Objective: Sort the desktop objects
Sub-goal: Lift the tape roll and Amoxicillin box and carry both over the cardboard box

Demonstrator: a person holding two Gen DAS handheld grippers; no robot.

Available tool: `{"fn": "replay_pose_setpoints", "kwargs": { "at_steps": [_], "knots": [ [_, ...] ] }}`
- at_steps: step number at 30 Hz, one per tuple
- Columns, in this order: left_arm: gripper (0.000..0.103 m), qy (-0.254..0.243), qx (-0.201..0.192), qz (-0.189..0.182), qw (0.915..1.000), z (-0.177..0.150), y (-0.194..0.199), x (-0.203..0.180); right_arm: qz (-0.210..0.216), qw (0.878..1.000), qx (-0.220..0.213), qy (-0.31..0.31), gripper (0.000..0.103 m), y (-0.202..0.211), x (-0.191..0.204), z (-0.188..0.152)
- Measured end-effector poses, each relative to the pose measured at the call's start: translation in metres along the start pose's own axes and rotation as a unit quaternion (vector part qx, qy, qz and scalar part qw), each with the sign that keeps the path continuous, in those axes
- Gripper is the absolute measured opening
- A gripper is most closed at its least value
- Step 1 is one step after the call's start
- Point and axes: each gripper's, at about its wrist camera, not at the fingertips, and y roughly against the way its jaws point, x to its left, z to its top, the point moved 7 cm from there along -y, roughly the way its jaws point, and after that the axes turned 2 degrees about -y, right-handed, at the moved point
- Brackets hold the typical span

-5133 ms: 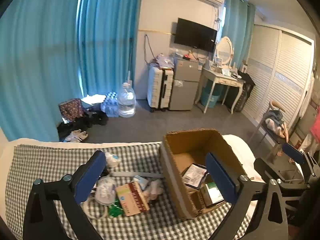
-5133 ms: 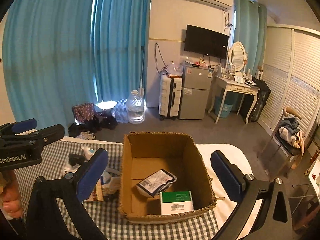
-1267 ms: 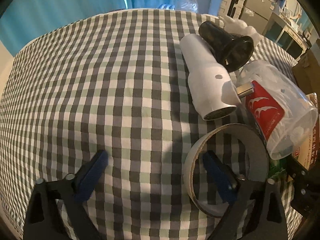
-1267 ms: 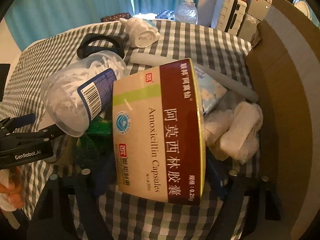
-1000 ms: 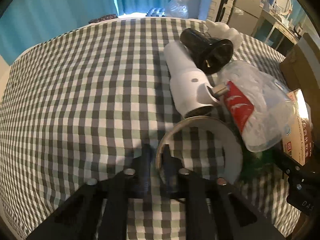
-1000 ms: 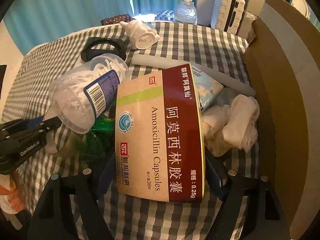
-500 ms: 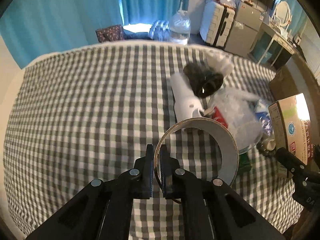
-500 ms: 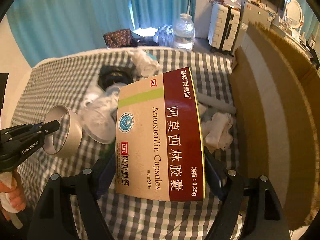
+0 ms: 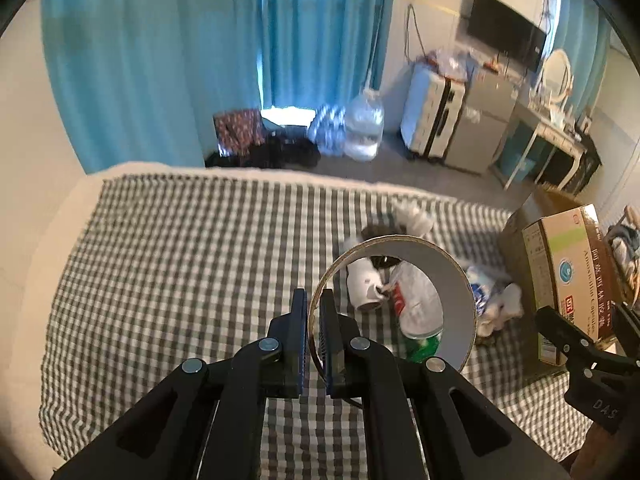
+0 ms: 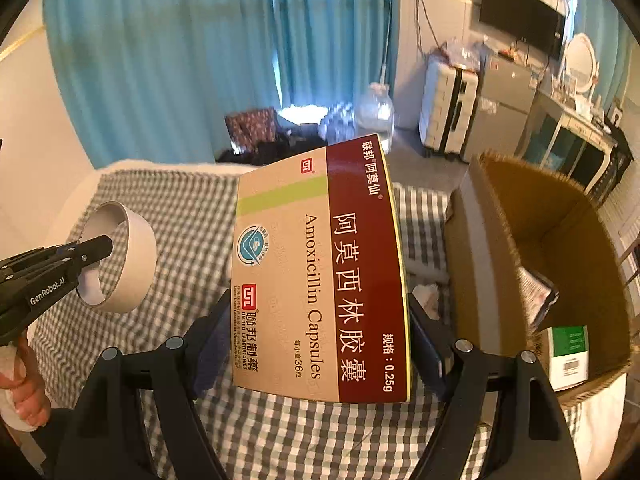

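Observation:
My left gripper [image 9: 313,312] is shut on the wall of a grey tape ring [image 9: 456,276] and holds it up above the checked tablecloth [image 9: 180,264]. It also shows in the right wrist view [image 10: 100,246], with the ring [image 10: 136,256] at its tip. My right gripper [image 10: 316,344] is shut on a tan and maroon Amoxicillin box [image 10: 320,264], held in the air left of an open cardboard box [image 10: 472,240]. The medicine box also shows in the left wrist view [image 9: 568,276].
On the cloth lie a white cylinder [image 9: 360,280], a clear plastic container with a red label [image 9: 416,300], white wads [image 9: 500,308] and a green item [image 9: 424,348]. The cardboard box holds a green-and-white carton [image 10: 568,356] and a packet [image 10: 536,292].
Both grippers have risen from the table: the left lifted the tape ring, the right lifted the medicine box toward the cardboard box. The loose items stayed on the cloth.

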Motion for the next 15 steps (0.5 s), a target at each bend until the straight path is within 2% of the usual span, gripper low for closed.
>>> {"fn": "replay_pose_setpoints", "kwargs": {
  "at_steps": [15],
  "knots": [
    [0.006, 0.003, -0.094, -0.010, 0.9955, 0.015, 0.103, 0.002, -0.007, 0.996, -0.088, 0.013, 0.079, 0.096, 0.023, 0.025]
  ]
}}
